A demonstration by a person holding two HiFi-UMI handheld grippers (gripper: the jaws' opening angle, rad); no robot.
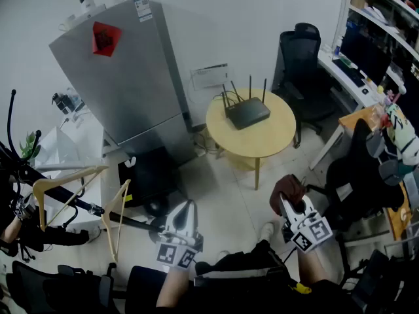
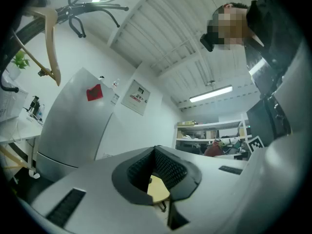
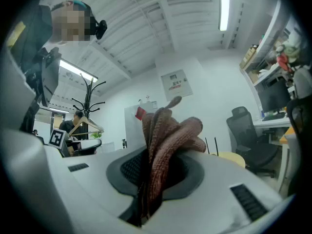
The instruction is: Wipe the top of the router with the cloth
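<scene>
Right gripper (image 1: 288, 208) clamps tight on the bunched brown cloth (image 1: 288, 188), left gripper (image 1: 185, 209) is closed on nothing, and the router (image 1: 247, 113) sits well ahead on the round yellow table (image 1: 262, 141).

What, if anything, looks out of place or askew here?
Nothing stands out. The router sits flat on the table, and the cloth is bunched in the right hand-held gripper, well short of the router.
</scene>
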